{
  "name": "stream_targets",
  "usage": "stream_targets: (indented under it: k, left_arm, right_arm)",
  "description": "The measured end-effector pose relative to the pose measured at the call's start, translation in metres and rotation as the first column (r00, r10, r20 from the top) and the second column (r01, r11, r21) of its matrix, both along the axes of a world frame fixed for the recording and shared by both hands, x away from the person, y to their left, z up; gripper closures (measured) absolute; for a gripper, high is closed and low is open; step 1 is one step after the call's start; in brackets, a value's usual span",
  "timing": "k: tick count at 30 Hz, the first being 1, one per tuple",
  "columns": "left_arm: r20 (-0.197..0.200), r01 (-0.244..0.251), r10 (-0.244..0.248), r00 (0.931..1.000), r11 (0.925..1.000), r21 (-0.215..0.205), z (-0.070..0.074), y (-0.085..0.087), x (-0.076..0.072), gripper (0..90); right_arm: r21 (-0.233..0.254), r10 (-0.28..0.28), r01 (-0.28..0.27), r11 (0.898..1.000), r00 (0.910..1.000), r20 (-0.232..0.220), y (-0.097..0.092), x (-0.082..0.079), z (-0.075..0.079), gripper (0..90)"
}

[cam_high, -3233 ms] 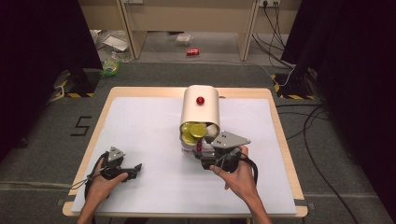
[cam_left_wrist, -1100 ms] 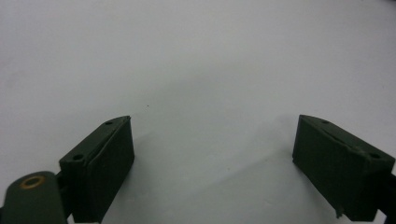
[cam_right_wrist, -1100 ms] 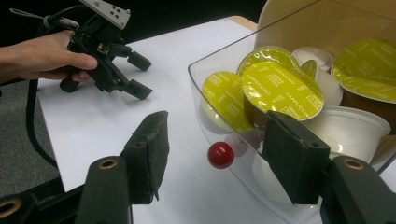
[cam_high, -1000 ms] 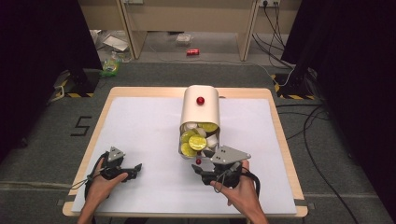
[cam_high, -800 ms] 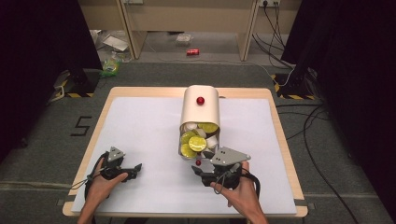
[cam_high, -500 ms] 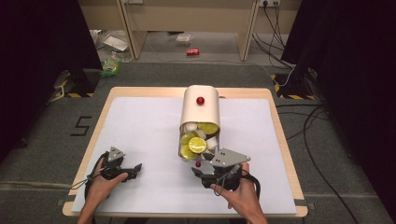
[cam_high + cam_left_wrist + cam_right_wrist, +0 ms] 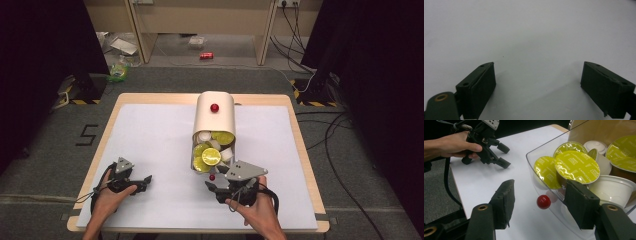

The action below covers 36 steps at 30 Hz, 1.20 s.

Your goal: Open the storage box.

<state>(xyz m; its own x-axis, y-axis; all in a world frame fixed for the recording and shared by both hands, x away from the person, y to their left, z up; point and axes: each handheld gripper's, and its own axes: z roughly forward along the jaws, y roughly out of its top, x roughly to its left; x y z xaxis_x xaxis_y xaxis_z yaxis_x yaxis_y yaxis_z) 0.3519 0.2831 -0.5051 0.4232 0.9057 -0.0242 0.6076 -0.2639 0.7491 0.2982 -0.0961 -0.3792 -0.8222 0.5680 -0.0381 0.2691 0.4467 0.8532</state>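
High view, right tool: the right tool (image 7: pixel 216 179) sits at the near edge of the tabletop (image 7: pixel 150 135), aimed at the front of a clear drawer (image 7: pixel 196 165) that stands partly out of a cream capsule dispenser (image 7: pixel 205 115) just beyond its tips.
High view, knob: the drawer's small red knob (image 7: pixel 212 177) lies right at the tool's tips, with lime-foil coffee capsules (image 7: pixel 211 156) heaped just behind it.
High view, left tool: the left tool (image 7: pixel 145 182) rests on the bare tabletop well off to the right tool's left, with nothing near it.
Left gripper view, left tool: the left tool (image 7: pixel 537 87) has its jaws spread wide over the plain white tabletop (image 7: pixel 524 30), with nothing between them.
Right gripper view, tool state: the right tool (image 7: pixel 539 195) has its jaws apart, and the red knob (image 7: pixel 543 201) sits in the gap with daylight on both sides, so it isn't pinched.
Right gripper view, drawer: the far jaw overlaps the drawer's clear wall (image 7: pixel 531 157). Whether it touches the wall can't be told.
Right gripper view, contents: a foil capsule marked cappuccino (image 7: pixel 576 166) and a white capsule cup (image 7: pixel 611 187) sit just past that jaw.
Right gripper view, beyond: the left tool (image 7: pixel 504 155) and its hand (image 7: pixel 451 145) idle farther off.
Step in hand: this looks like drawing the drawer out by its knob.
Doing it well: centre the knob in the gap and bring the pads onto it squarely. Pull straight back along the drawer's line and keep level. A skewed pull may bind the drawer or drag the light dispenser along, and a jerk could spill capsules.
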Motion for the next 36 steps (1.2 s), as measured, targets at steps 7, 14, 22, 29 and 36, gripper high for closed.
stream_targets:
  k: [7,14,22,29,36]
  left_arm:
    - [0.0,0.0,0.0,1.0,1.0,0.0,0.0,0.0,0.0,11.8]
    - [0.0,0.0,0.0,1.0,1.0,0.0,0.0,0.0,0.0,11.8]
    - [0.0,-0.001,0.001,1.0,1.0,0.0,0.0,0.0,0.0,11.8]
    - [-0.001,0.001,-0.001,1.0,1.0,-0.001,0.0,0.0,0.0,11.8]
    - [-0.002,0.0,0.0,1.0,1.0,-0.001,0.0,0.0,0.0,11.8]
  right_arm:
    - [0.001,0.001,-0.001,1.0,1.0,-0.004,0.0,0.0,0.0,42.1]
    - [0.039,-0.006,0.007,0.999,1.0,-0.004,-0.001,0.0,0.003,41.0]
    - [0.07,-0.048,0.047,0.996,0.9988,0.012,-0.005,0.004,0.005,38.7]
    - [0.1,-0.086,0.084,0.991,0.9961,0.02,-0.009,0.008,0.008,34.5]
    - [0.111,-0.108,0.104,0.988,0.9938,0.029,-0.006,0.014,0.009,31.0]
